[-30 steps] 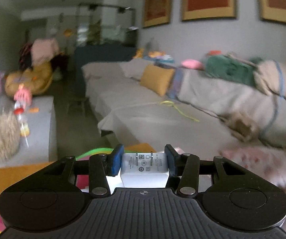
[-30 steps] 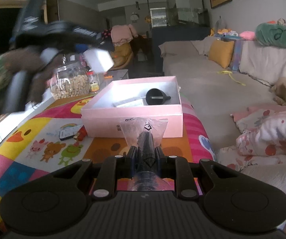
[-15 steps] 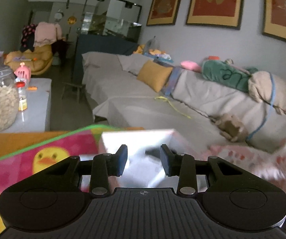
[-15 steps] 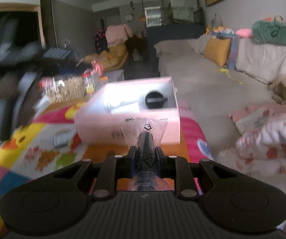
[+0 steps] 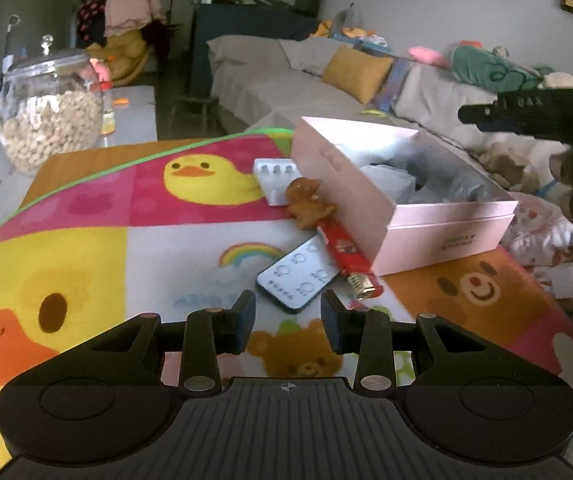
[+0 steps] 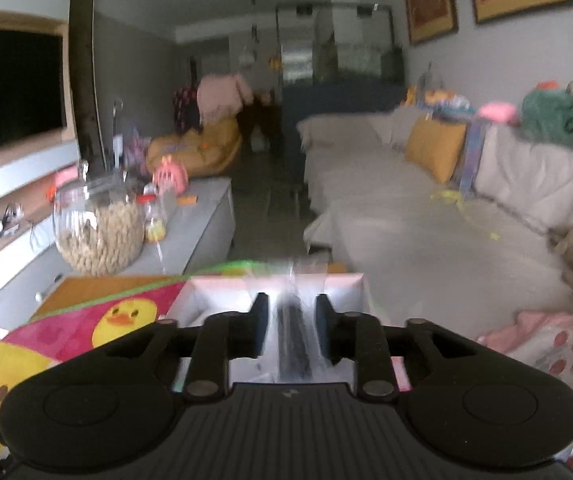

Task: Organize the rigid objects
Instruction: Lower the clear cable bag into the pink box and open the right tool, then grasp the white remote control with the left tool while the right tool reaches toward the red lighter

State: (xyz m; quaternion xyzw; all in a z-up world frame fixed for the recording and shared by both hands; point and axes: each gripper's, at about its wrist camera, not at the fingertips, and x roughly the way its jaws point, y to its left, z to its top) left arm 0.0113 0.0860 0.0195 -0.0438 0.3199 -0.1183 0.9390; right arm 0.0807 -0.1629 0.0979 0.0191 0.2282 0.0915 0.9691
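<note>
My left gripper (image 5: 288,316) hovers open and empty low over the cartoon play mat (image 5: 86,264). Just beyond its fingertips lies a flat grey remote (image 5: 296,280). Past it, a red packet (image 5: 346,252) with a brown gingerbread figure (image 5: 308,202) and a white strip (image 5: 272,178) lie against the pink box (image 5: 446,224). My right gripper (image 6: 291,320) is over the pink box (image 6: 214,300). Its jaws are opening, and a dark item in a clear bag (image 6: 293,340), blurred, sits loose between them without the pads pressing it.
A lidded glass jar of pale pellets (image 5: 50,112) stands on the grey bench at the back left. A covered sofa (image 5: 286,80) with a yellow cushion runs along the right. The right gripper's black body (image 5: 534,114) hangs over the box's far corner.
The left gripper let go of the white charger block over the box, then swung down to the mat by the remote. The right gripper moved forward over the box and its jaws parted.
</note>
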